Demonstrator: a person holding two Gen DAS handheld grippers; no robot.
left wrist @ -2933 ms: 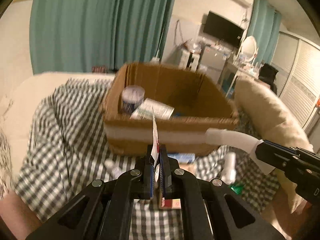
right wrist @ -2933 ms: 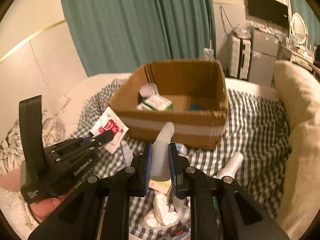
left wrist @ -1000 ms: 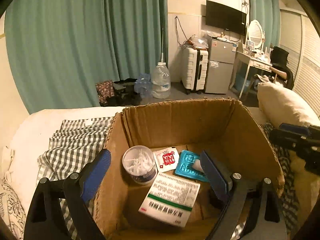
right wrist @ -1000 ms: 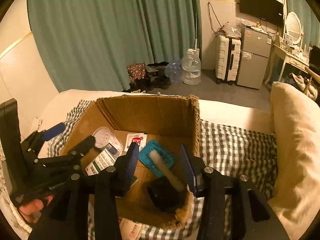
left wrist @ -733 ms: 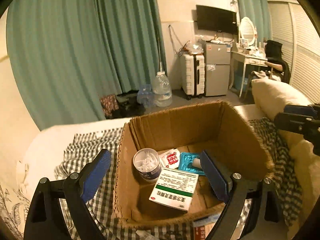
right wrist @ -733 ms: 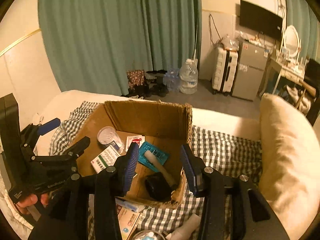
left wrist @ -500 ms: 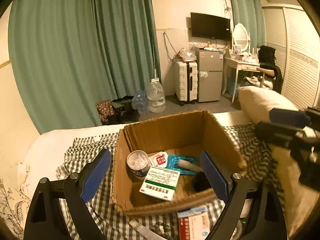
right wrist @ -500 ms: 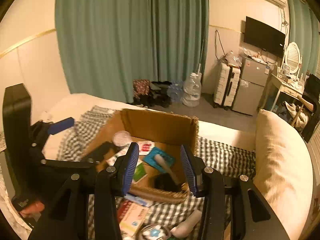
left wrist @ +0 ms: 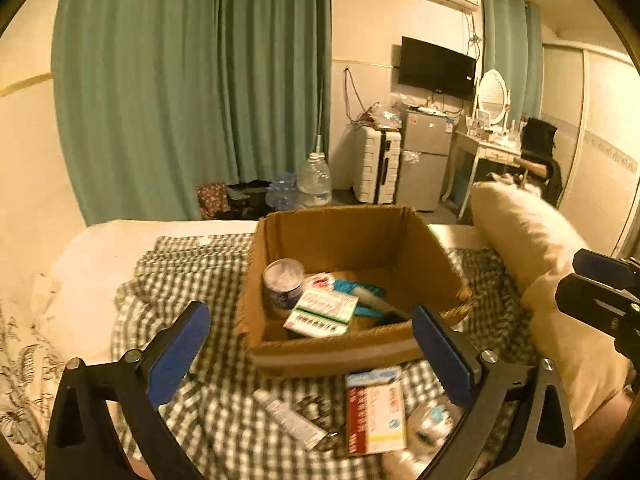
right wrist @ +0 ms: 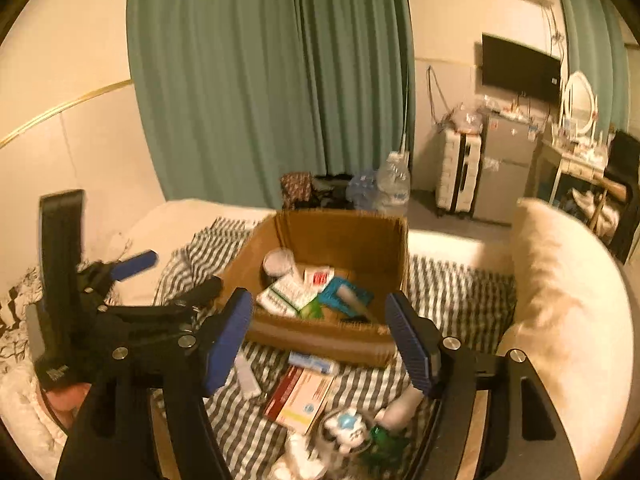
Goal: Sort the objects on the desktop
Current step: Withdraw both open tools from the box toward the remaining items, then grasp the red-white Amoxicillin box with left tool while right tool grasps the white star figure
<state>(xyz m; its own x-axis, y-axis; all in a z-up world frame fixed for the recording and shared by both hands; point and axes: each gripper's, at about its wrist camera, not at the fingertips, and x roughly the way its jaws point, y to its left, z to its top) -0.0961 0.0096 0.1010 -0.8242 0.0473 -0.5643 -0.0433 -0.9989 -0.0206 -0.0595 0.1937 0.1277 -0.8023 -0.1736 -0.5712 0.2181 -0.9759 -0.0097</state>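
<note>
With our left gripper [left wrist: 310, 354] and right gripper [right wrist: 320, 340] both spread and empty above the loose clutter, the red-and-yellow box [right wrist: 302, 396] lies just before the cardboard box [left wrist: 340, 354], where 1 low pinch could snag the checked cloth [left wrist: 192, 264].

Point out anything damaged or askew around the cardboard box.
The cardboard box has a frayed, crushed near right corner, its rim torn ragged. Inside, the white-and-green packet lies tilted over other items rather than flat. Several items, including a red-and-yellow packet, lie scattered on the checked cloth before the box.
</note>
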